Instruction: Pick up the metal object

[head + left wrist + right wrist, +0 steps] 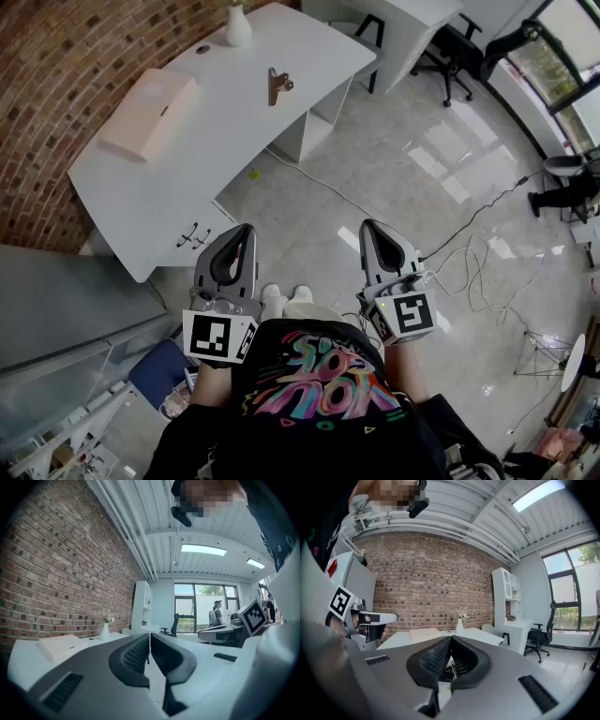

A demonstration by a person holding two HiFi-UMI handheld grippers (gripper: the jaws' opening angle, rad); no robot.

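Note:
The metal object [277, 85], a brownish clip-like piece, lies on the white desk [187, 178] at the upper left of the head view, well ahead of both grippers. My left gripper [247, 229] and right gripper [367, 225] are held side by side in front of the person's chest, above the tiled floor, pointing toward the desk. Both are shut, with nothing between the fingers. In the left gripper view the jaws [149, 635] meet at their tips; the right gripper [451, 638] shows the same. I cannot make out the metal object clearly in either gripper view.
On the desk stand a white vase [237, 26] and a beige box [150, 112]. The brick wall [56, 75] runs behind it. Cables [469, 253] trail over the floor on the right. An office chair [450, 56] stands farther back. A person [216, 616] stands by the far window.

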